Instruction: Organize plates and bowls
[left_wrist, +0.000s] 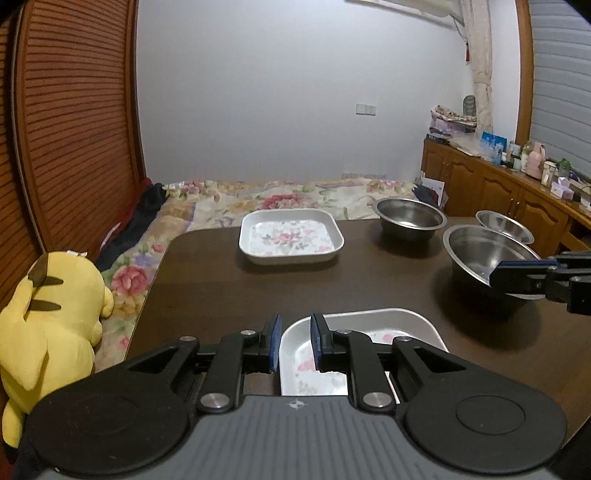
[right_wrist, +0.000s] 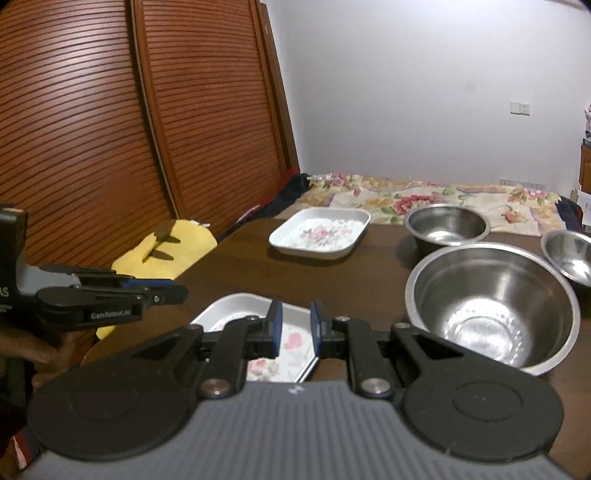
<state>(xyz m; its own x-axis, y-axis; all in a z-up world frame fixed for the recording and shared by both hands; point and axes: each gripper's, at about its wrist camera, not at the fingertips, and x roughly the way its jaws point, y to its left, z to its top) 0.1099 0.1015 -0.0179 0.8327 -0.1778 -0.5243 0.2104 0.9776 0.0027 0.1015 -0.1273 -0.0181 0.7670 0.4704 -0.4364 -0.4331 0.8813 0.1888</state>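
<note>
Two white square floral plates lie on the dark table (left_wrist: 207, 280). The far plate (left_wrist: 291, 236) sits near the back edge; it also shows in the right wrist view (right_wrist: 320, 232). The near plate (left_wrist: 373, 332) lies just below both grippers (right_wrist: 291, 350). Three steel bowls stand at the right: a large one (left_wrist: 480, 254) (right_wrist: 491, 295), a mid one (left_wrist: 409, 216) (right_wrist: 447, 221) and a small one (left_wrist: 504, 225) (right_wrist: 569, 254). My left gripper (left_wrist: 294, 343) is open over the near plate's left rim. My right gripper (right_wrist: 295, 332) is open above that plate.
A yellow plush toy (left_wrist: 48, 314) lies left of the table. A bed with a floral quilt (left_wrist: 280, 195) runs behind it. Slatted wooden doors (right_wrist: 110, 129) stand at the left. A cluttered wooden cabinet (left_wrist: 517, 184) is at the right.
</note>
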